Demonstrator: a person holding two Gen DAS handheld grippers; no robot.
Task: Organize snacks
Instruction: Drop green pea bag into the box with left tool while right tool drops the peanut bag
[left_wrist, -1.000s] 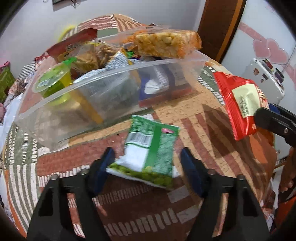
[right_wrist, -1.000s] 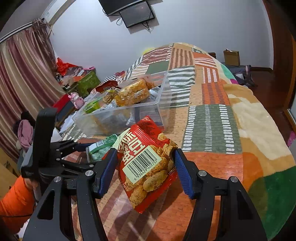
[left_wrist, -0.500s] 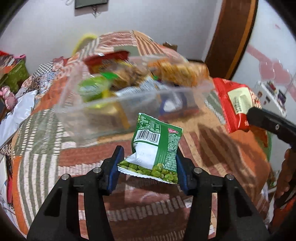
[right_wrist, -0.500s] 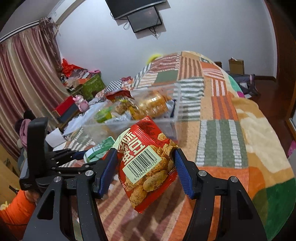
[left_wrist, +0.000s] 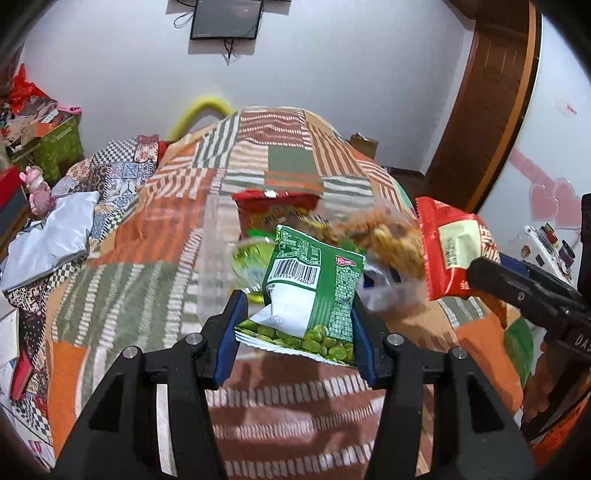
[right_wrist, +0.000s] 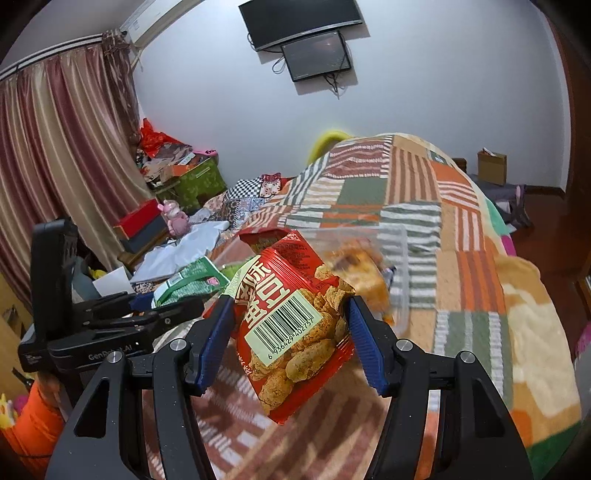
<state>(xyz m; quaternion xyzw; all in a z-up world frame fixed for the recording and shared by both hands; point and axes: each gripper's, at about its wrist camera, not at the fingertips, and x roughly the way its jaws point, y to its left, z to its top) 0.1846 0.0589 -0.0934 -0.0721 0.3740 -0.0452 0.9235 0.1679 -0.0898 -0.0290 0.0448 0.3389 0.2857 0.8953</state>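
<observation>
Green pea packet (left_wrist: 314, 291): being held clamped between the jaws of the left gripper (left_wrist: 297, 328), above the patchwork bedspread (left_wrist: 155, 236). Red snack packet (right_wrist: 295, 325): being held clamped in the right gripper (right_wrist: 291, 338). Clear plastic bin (right_wrist: 400, 258) of snacks: being shown blurred, just beyond both packets.

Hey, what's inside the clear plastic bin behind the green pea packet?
The clear bin shows a red packet at the back, a green-lidded jelly cup and an orange snack bag, all blurred. The green pea packet in the left tool covers the rest.
</observation>
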